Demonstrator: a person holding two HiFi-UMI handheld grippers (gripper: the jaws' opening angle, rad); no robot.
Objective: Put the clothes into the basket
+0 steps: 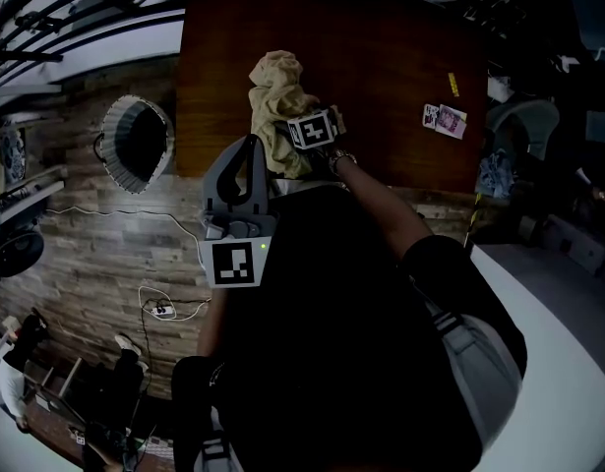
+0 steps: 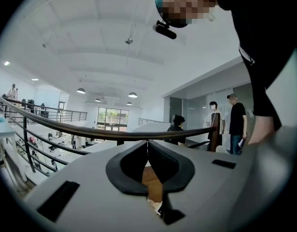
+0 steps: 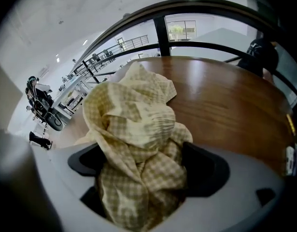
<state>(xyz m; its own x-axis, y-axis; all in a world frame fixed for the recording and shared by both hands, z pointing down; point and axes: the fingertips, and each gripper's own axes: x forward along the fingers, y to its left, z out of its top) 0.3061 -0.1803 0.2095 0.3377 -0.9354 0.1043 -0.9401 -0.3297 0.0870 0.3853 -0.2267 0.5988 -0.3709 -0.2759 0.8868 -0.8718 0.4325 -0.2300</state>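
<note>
A yellow checked cloth (image 1: 275, 101) is bunched up above the near edge of the brown table (image 1: 381, 47). My right gripper (image 1: 294, 134) is shut on it. In the right gripper view the cloth (image 3: 134, 129) fills the gap between the dark pads (image 3: 206, 170) and hides their tips. The basket (image 1: 135, 144), white-rimmed with a dark inside, stands on the wooden floor left of the table. My left gripper (image 1: 250, 147) is raised between basket and cloth. Its pads (image 2: 167, 163) meet at the tips and hold nothing. It points up at the ceiling.
Small printed cards (image 1: 445, 119) lie on the table's right side. A white cable (image 1: 154, 308) runs over the plank floor. A dark railing (image 2: 90, 129) and several people (image 2: 235, 122) stand beyond it. A chair (image 1: 523, 126) is right of the table.
</note>
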